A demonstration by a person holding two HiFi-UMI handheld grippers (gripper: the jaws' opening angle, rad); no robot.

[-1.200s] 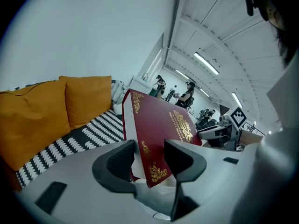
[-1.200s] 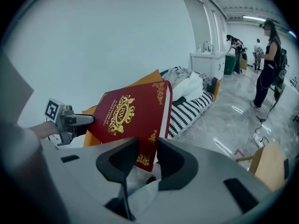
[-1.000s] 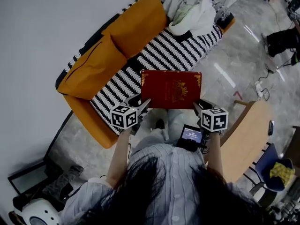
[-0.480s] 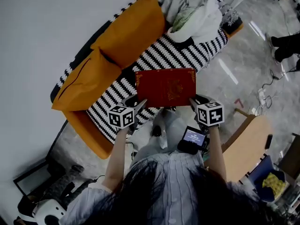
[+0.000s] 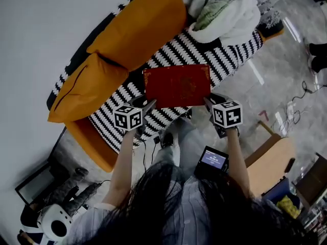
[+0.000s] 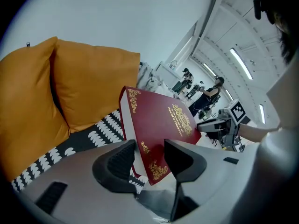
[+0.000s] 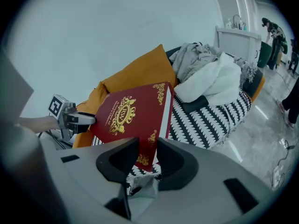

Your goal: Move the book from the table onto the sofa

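A dark red book [image 5: 177, 86] with gold ornament hangs flat over the sofa's black-and-white striped seat [image 5: 176, 52]. My left gripper [image 5: 148, 105] is shut on its near left corner. My right gripper [image 5: 208, 102] is shut on its near right corner. In the left gripper view the book [image 6: 159, 118] tilts up between the jaws of the left gripper [image 6: 148, 155], with the right gripper [image 6: 219, 125] at its far edge. In the right gripper view the book [image 7: 131, 111] sits in the right gripper [image 7: 147, 155], and the left gripper [image 7: 70, 118] holds the opposite side.
Two orange cushions [image 5: 138, 27] [image 5: 84, 86] lean on the sofa back. A heap of clothes [image 5: 225, 14] fills the seat's right end. A wooden table [image 5: 268, 165] stands at lower right; a small screen device [image 5: 212, 160] hangs at the person's waist. Cables [image 5: 306, 93] cross the floor.
Both grippers have carried the book forward and down, from in front of the sofa's edge to over the striped seat. Their hold on its corners is the same.
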